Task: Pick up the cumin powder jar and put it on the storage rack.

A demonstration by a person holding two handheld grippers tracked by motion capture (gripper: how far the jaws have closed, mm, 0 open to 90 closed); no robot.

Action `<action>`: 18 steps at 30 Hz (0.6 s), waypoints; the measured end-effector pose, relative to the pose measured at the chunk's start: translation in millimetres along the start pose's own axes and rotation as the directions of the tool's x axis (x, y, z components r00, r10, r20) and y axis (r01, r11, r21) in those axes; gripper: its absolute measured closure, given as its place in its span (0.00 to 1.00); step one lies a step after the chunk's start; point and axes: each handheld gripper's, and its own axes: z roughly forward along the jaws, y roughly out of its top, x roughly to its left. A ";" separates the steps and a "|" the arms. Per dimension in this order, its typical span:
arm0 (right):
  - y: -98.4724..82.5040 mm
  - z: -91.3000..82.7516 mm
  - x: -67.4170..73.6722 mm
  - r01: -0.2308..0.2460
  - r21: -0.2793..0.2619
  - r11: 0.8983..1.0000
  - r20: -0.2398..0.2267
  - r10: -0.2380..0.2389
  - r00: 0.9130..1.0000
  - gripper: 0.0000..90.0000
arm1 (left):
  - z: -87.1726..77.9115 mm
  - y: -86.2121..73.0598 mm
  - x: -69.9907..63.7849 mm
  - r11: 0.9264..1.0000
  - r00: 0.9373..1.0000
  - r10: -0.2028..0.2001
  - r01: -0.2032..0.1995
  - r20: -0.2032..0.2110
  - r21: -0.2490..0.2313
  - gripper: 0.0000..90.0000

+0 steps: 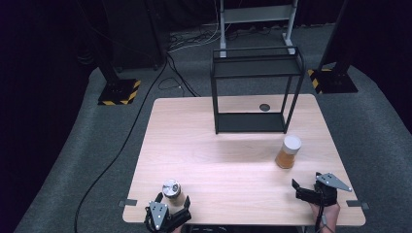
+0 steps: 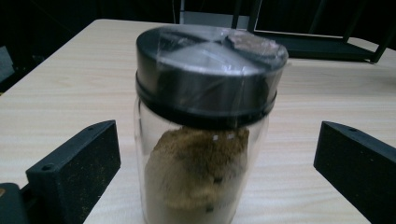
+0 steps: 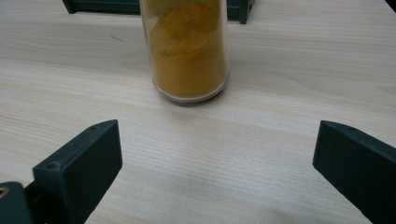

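Wooden table (image 1: 233, 155), black wire rack (image 1: 255, 92) at its far edge, orange spice jar (image 1: 287, 152) upright near the right edge, right gripper (image 1: 311, 190) short of it, jaws apart, dark-lidded jar (image 1: 171, 189) upright near the front edge, between the spread jaws of the left gripper (image 1: 171, 206), untouched.

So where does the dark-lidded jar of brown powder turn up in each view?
High view: the dark-lidded jar stands at the table's near-left edge, just ahead of the left gripper.
Left gripper view: the jar is centre frame, between the open jaws.
Right gripper view: not in it; that is the orange-powder jar.
Shared landmark: the black wire shelf.
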 end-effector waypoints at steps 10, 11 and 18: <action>0.5 0.2 0.6 0.003 0.003 1.000 0.002 -0.003 1.000 0.00 | 10.2 2.9 4.8 1.000 1.000 0.002 -0.001 -0.007 0.018 0.00; 0.5 0.2 0.6 0.003 0.003 1.000 0.002 -0.003 1.000 0.00 | 11.8 3.2 3.3 1.000 1.000 0.005 -0.004 -0.021 0.022 0.00; 0.7 0.3 -0.3 0.001 0.004 1.000 -0.002 -0.001 1.000 0.01 | 17.0 4.6 2.9 1.000 1.000 -0.006 0.007 -0.027 0.030 0.00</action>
